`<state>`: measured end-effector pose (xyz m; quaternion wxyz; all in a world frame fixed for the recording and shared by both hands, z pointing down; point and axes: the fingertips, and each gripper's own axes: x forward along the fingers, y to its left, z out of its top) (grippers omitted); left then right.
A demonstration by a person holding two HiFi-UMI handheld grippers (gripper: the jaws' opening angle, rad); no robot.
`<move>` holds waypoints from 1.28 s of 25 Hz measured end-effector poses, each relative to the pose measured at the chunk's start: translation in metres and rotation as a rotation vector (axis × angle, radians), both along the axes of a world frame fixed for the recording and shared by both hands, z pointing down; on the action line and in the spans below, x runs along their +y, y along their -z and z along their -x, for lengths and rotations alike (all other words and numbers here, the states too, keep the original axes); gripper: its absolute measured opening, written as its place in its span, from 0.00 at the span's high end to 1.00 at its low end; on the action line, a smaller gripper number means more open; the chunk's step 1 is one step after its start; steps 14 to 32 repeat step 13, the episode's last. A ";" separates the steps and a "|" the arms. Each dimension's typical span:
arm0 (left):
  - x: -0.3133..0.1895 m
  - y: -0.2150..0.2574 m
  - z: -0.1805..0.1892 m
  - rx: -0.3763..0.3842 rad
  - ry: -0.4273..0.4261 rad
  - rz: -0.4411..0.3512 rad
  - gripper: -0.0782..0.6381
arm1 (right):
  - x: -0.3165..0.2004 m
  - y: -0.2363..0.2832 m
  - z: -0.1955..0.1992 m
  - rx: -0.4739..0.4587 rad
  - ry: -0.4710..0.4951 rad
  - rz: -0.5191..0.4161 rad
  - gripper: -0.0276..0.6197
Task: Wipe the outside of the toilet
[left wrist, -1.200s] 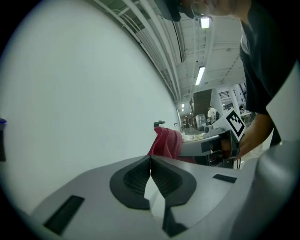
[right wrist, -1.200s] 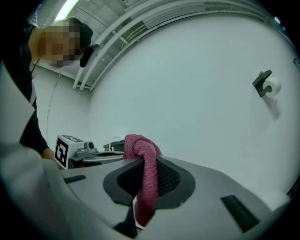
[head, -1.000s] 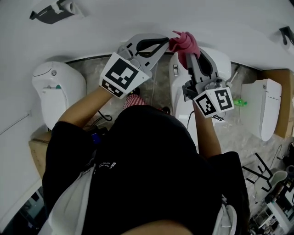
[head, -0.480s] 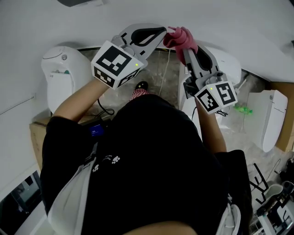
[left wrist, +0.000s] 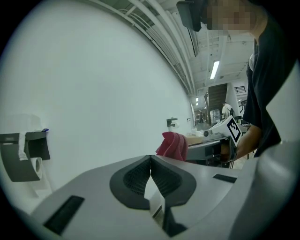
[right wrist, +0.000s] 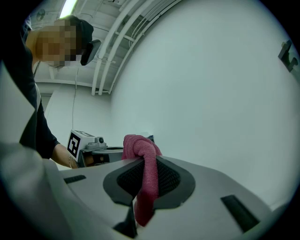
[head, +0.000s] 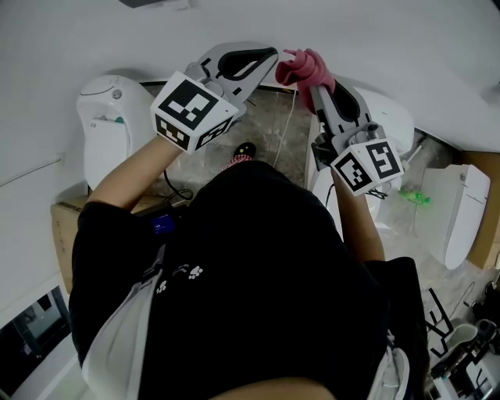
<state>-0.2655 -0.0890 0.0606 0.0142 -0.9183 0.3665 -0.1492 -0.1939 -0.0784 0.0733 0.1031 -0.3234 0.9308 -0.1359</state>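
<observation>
Head view with both gripper views, the person facing a white wall [head: 234, 19]. The right hand-held gripper [head: 316, 87], at 12 o'clock in the head view, is clamped on a dark pink cloth [head: 303, 69]. In the right gripper view the cloth [right wrist: 140, 146] runs down between the ribbed pads [right wrist: 171, 178] and bunches above them. The left hand-held gripper [head: 272, 53] points toward the cloth from 11 o'clock, its tip just beside it. In the left gripper view its jaws stand together [left wrist: 150, 160] with nothing between them, and the cloth [left wrist: 172, 144] lies beyond the tip. The nearest toilet [head: 391, 117] stands below and past the right hand-held gripper at 1 o'clock. A second toilet [head: 109, 133] is at 10 o'clock and a third toilet [head: 462, 207] at 3 o'clock, all on the marbled floor [head: 273, 133]. Progress, as a judgement: the cloth is secured but held in the air, apart from any toilet surface, so no wiping stroke is under way. No picture shows a wiped area, so the outside of the toilet appears wholly left to do.
</observation>
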 end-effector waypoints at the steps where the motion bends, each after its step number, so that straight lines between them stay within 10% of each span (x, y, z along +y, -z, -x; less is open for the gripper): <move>1: 0.001 0.000 0.000 0.001 -0.001 0.000 0.88 | 0.000 0.000 0.000 -0.002 0.001 -0.001 0.87; 32: -0.007 0.003 -0.006 0.100 0.014 -0.004 0.88 | -0.001 0.004 0.001 0.008 -0.024 -0.012 0.87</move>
